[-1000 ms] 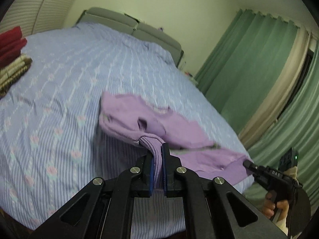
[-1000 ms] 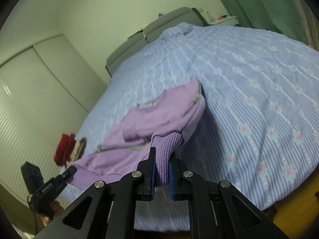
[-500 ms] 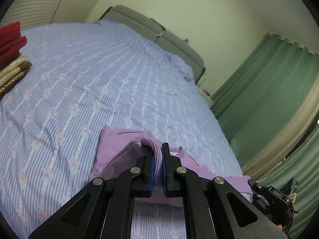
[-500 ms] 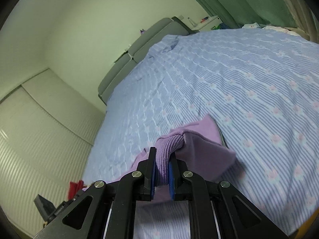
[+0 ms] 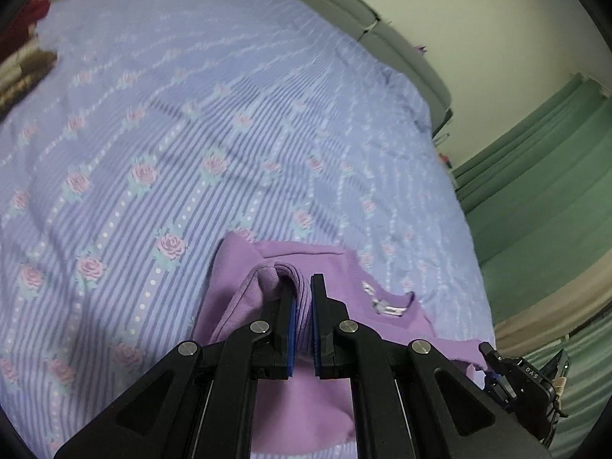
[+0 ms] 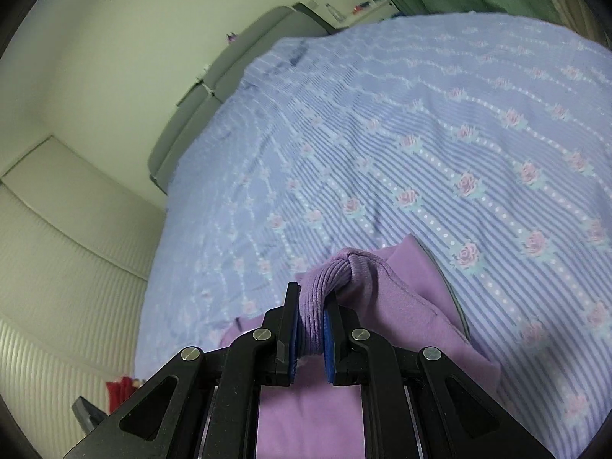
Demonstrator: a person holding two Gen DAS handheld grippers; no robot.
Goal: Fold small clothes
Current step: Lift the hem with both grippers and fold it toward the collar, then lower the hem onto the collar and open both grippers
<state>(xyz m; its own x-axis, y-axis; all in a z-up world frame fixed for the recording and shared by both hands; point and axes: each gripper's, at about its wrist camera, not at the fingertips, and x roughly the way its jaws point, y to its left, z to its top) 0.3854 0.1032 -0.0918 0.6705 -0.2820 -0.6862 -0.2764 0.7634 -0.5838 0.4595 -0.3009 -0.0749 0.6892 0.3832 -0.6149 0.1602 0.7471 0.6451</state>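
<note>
The left tool (image 5: 302, 298) is clamped on a bunched fold of the lilac sweater (image 5: 306, 394), its blue pads pressed against the cloth from both sides with a roll of fabric rising just past the tips. The right tool (image 6: 311, 321) is clamped the same way on a ribbed cuff (image 6: 325, 287) of the same garment – the ribbing stands up between the pads and bends over to the right.

The sweater lies on the near edge of the bed (image 5: 191, 122), spread low under both tools. In the left wrist view its neckline (image 5: 390, 308) shows just right of the tool, with a small pale label or trim at the opening, and a flat layer of the body reaches a little farther onto the sheet. In the right wrist view a smooth lilac panel runs from the cuff down to the near right, resting on the sheet.

The bed is covered with a blue striped sheet printed with pink roses and dotted lines. At its far end stands a grey padded headboard (image 5: 401, 49). A small stack of folded clothes (image 5: 23, 49) – dark red on top, brown and cream below – sits at the far left of the bed in the left wrist view, well apart from the sweater. Green curtains (image 5: 535, 176) hang on the right. The right tool's black body also shows at the lower right edge of the left wrist view.
</note>
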